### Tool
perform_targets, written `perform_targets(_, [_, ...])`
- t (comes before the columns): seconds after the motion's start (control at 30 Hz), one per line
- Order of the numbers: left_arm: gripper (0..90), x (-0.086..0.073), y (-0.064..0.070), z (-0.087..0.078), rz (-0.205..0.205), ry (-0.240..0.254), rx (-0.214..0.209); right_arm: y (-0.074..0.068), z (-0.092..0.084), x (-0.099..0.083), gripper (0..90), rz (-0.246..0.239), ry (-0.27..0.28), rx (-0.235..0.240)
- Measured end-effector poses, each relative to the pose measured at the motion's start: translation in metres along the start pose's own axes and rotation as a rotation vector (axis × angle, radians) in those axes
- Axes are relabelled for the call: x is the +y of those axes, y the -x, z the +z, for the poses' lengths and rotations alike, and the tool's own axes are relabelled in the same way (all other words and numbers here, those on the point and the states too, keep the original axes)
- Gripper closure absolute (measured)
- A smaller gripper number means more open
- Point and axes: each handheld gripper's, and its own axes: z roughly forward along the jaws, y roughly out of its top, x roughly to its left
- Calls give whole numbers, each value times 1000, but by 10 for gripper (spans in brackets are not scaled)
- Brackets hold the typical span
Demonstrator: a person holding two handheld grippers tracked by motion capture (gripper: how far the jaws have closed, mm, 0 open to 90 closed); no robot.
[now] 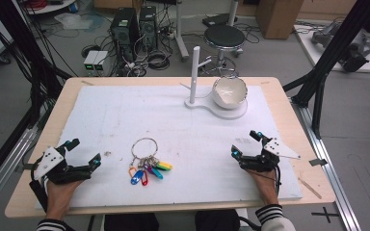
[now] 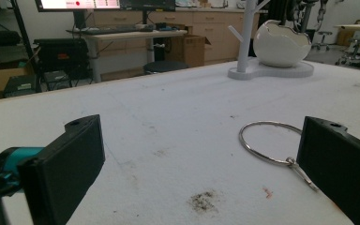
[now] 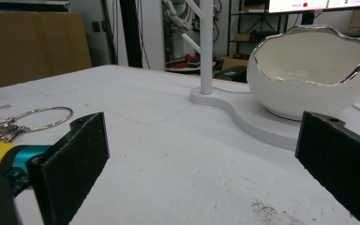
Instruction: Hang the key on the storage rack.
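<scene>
Steel and thin, the key ring (image 1: 144, 147) lies flat mid-desk with bright tags (image 1: 149, 171) fanned near us; we judge a gripper could skid off it. Our left gripper (image 1: 83, 154) and right gripper (image 1: 244, 144) rest wide open, empty, either side of it.

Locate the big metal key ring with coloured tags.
High view: the big metal key ring with coloured tags lies flat on the white mat, near its front edge, between both grippers, nearer the left gripper.
</scene>
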Motion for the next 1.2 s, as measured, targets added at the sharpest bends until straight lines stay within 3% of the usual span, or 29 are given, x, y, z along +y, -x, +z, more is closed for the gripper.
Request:
perform_targets(0.5, [17, 0, -1, 0, -4, -6, 12, 0, 0, 0, 26, 0, 2, 2])
perform_targets(0.7, [17, 0, -2, 1, -23, -7, 4, 0, 0, 0, 26, -2, 3, 1])
perform_targets(0.9, [17, 2, -7, 3, -69, -31, -8, 0, 0, 0, 26, -9, 2, 4])
perform_targets(1.03, [17, 8, -11, 5, -54, -54, -13, 0, 0, 0, 26, -5, 2, 4])
perform_targets(1.2, [17, 27, -15, 10, -24, -84, -33, 0, 0, 0, 26, -2, -1, 2])
